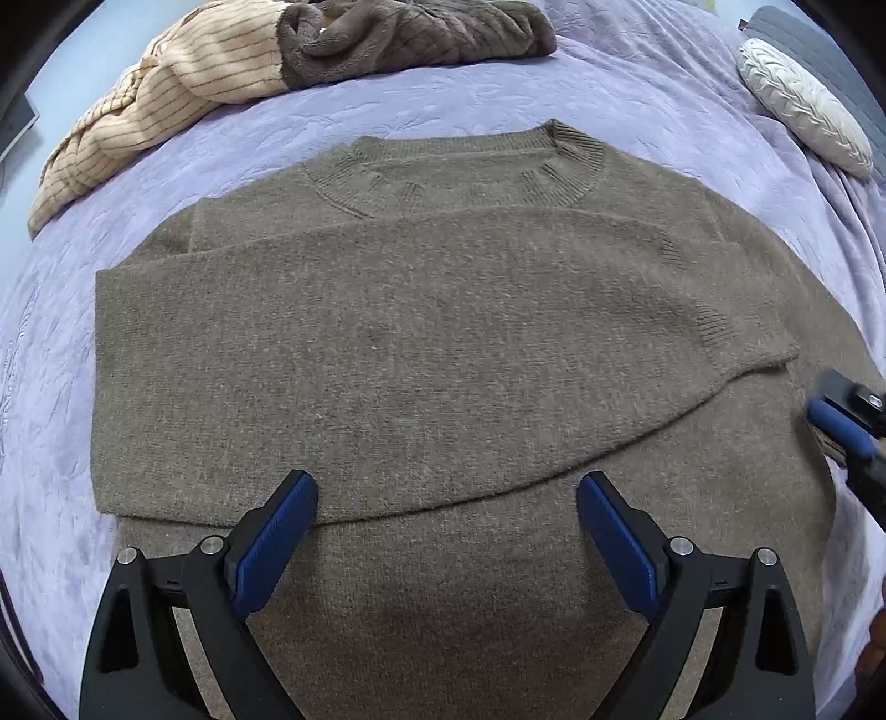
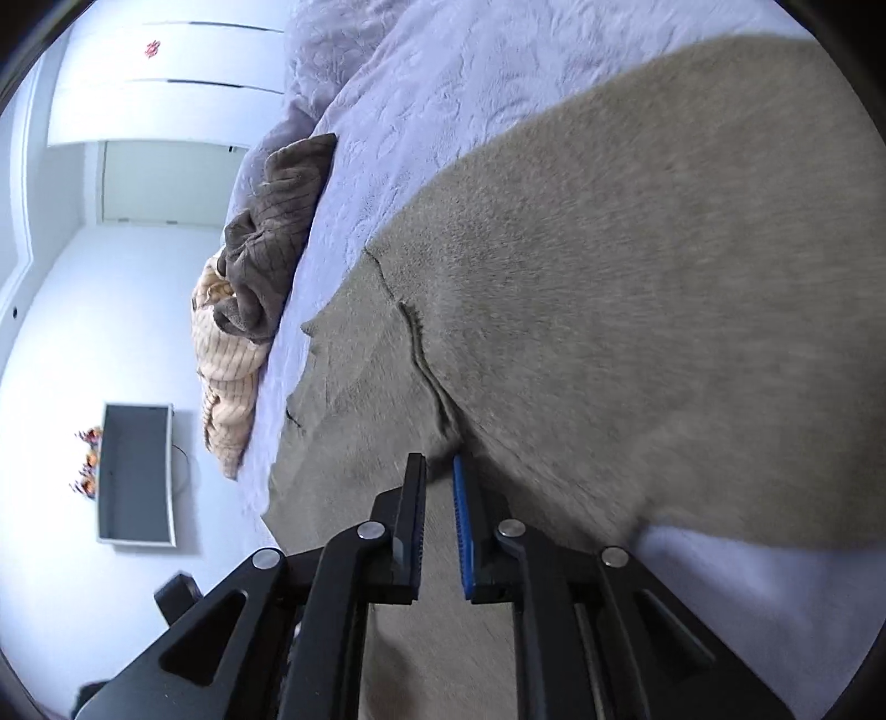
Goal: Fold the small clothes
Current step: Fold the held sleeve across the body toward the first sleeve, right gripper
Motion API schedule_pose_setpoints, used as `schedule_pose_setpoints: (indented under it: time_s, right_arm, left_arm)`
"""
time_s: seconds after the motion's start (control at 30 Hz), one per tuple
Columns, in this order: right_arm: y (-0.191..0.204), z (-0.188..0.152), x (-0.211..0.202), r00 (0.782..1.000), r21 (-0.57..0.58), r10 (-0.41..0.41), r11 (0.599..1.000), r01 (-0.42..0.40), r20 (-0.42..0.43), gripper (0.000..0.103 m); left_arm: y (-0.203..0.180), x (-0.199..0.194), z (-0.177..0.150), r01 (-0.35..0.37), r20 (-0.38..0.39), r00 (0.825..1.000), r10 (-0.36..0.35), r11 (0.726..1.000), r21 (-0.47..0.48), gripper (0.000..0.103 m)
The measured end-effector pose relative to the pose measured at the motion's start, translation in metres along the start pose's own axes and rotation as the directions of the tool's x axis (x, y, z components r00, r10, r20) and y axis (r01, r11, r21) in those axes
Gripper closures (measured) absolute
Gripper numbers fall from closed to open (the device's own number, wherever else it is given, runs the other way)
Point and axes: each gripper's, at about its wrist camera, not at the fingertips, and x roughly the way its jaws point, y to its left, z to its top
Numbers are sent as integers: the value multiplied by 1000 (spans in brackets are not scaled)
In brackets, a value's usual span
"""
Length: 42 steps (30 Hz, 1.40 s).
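Observation:
An olive-brown knit sweater (image 1: 432, 343) lies flat on the lilac bedspread (image 1: 498, 94), neck away from me, both sleeves folded across its chest. My left gripper (image 1: 446, 498) hovers open and empty over the sweater's lower body. My right gripper (image 2: 440, 471) is rolled on its side at the sweater's right edge, its jaws nearly closed on a fold of the sweater (image 2: 637, 277). The right gripper also shows at the right edge of the left wrist view (image 1: 841, 426).
A pile of beige striped and brown plush clothes (image 1: 288, 50) lies at the far side of the bed. A white ribbed cushion (image 1: 803, 105) sits at the far right. A monitor (image 2: 135, 471) and white wall show beyond the bed.

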Motion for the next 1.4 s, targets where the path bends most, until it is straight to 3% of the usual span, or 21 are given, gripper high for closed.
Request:
schedule_pose_setpoints:
  time_s: [0.07, 0.1, 0.27, 0.43, 0.57, 0.67, 0.7, 0.73, 0.8, 0.9, 1.03, 1.17, 1.33, 1.4]
  right_arm:
    - [-6, -6, -19, 1000, 6, -5, 1000, 5, 7, 55]
    - [-15, -9, -34, 1000, 24, -10, 1000, 10, 18, 34]
    - [-63, -22, -121, 984, 135, -80, 989, 59, 159, 32]
    - [-117, -31, -194, 934, 306, -204, 946, 111, 293, 32]
    - [-150, -25, -212, 912, 406, -197, 913, 36, 361, 33]
    - [-167, -11, -217, 887, 434, -164, 900, -45, 431, 48]
    - [-169, -5, -215, 883, 438, -144, 896, -76, 447, 57]
    - [-173, 1, -213, 879, 443, -115, 889, -116, 462, 76]
    - [-176, 9, -209, 873, 442, -36, 872, -210, 487, 96]
    - [-156, 22, -200, 858, 390, 70, 870, -302, 508, 96]
    - [-102, 44, -184, 865, 237, 208, 909, -344, 456, 96]
    - [-26, 64, -146, 898, 50, 302, 941, -334, 319, 96]
    - [84, 52, -59, 948, -210, 312, 933, -293, 60, 96]
    - [113, 35, -17, 956, -263, 289, 920, -290, -45, 96]
  left_arm:
    - [-3, -3, 0, 16, -3, 1000, -16, 1000, -5, 7]
    - [-5, -6, 0, 19, 0, 1000, -19, 1000, -8, 7]
    - [-26, -14, -4, 24, 10, 1000, -24, 1000, 9, 7]
    - [-47, -7, -8, 88, -38, 995, -87, 996, 25, 7]
    - [-61, -14, -7, 78, -10, 997, -77, 996, 52, 7]
    - [-65, -20, -3, 78, 14, 997, -79, 996, 53, 7]
    - [-65, -22, -2, 78, 21, 997, -79, 996, 51, 7]
    - [-65, -24, 0, 77, 30, 996, -79, 996, 46, 7]
    - [-61, -28, 4, 82, 47, 995, -84, 996, 33, 7]
    - [-50, -34, 9, 86, 67, 994, -86, 996, 6, 7]
    - [-29, -42, 13, 81, 99, 992, -78, 997, -20, 7]
    - [2, -46, 20, 68, 132, 989, -61, 996, -50, 7]
    - [51, -51, 17, 39, 156, 988, -22, 994, -107, 7]
    - [71, -50, 13, 30, 153, 988, -9, 991, -132, 7]
